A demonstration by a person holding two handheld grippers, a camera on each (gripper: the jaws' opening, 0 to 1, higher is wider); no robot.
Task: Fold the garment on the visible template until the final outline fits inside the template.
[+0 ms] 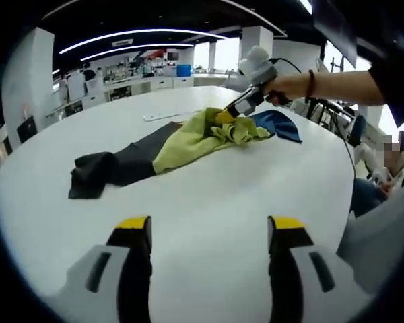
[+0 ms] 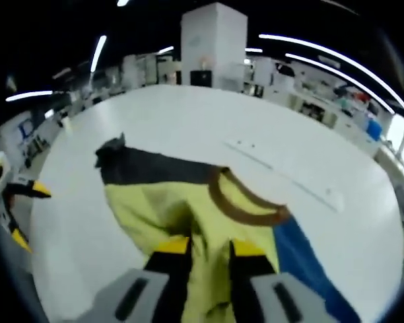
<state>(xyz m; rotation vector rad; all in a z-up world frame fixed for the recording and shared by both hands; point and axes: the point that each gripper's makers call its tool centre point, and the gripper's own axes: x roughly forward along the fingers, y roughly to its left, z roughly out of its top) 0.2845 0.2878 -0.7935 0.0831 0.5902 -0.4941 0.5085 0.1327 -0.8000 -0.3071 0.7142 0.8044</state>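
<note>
Worktop (image 1: pixel 209 202): white; garment lies rumpled mid-surface.
Garment (image 2: pixel 155 202): yellow, dark and blue panels, collar uppermost.
Right tongs (image 2: pixel 210 247): nearly closed, yellow cloth pinched.
Left tongs (image 1: pixel 211 225): spread wide, nothing held.
Risk: one-sided pull may bunch cloth.

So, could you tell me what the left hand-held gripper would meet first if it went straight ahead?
Probably bare white table first, then the garment lying across it. The left hand-held gripper is open; depth is unclear.

The left gripper (image 1: pixel 210 232) hangs low, jaws spread wide with nothing between them. The right gripper (image 2: pixel 209 247), held by an outstretched hand (image 1: pixel 291 86), has its jaws nearly together, pinching cloth.
</note>
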